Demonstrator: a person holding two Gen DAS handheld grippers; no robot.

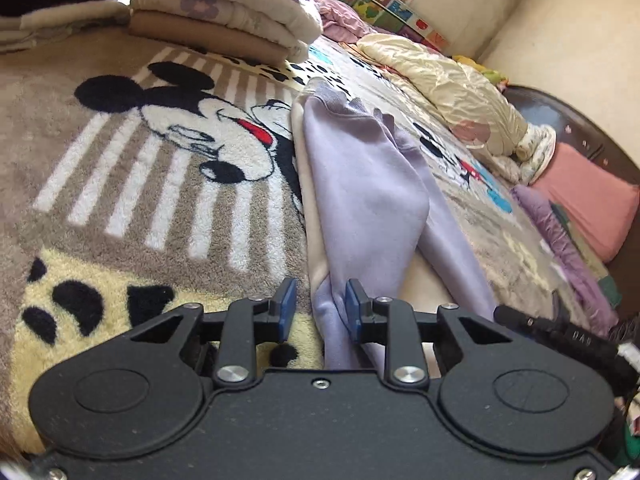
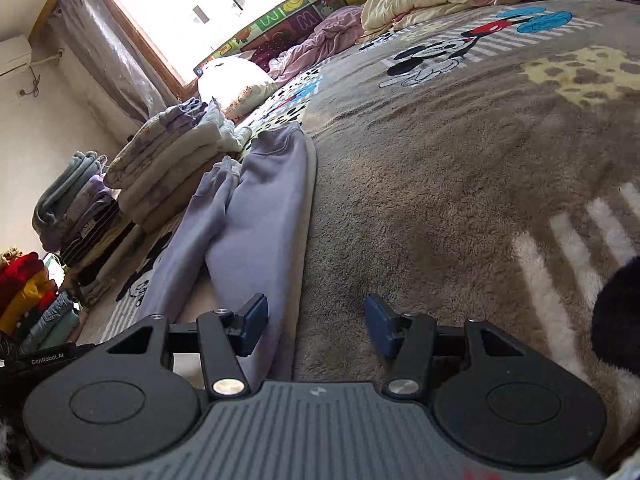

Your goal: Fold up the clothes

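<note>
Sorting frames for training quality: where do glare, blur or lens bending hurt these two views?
Right wrist view: the window is blown out white and glare washes the pillow below it. Left wrist view: even light, the lilac garment sharp, edges curved by the fisheye and softer at the corners.

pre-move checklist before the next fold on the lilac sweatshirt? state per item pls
1. Left gripper open around the sweatshirt: ok, fabric edge sits between the pads, jaws not closed on it.
2. Right gripper open: ok, jaws wide.
3. Right gripper over cloth: not ok, mostly over the blanket; only its left finger overlaps the garment edge.
4. Sleeves folded inward: ok, both lie on the body.
5. Garment flat: cannot tell, ridges along the sleeves.
6. Fold path clear of the folded stack: ok, stack sits beyond the far end.
</note>
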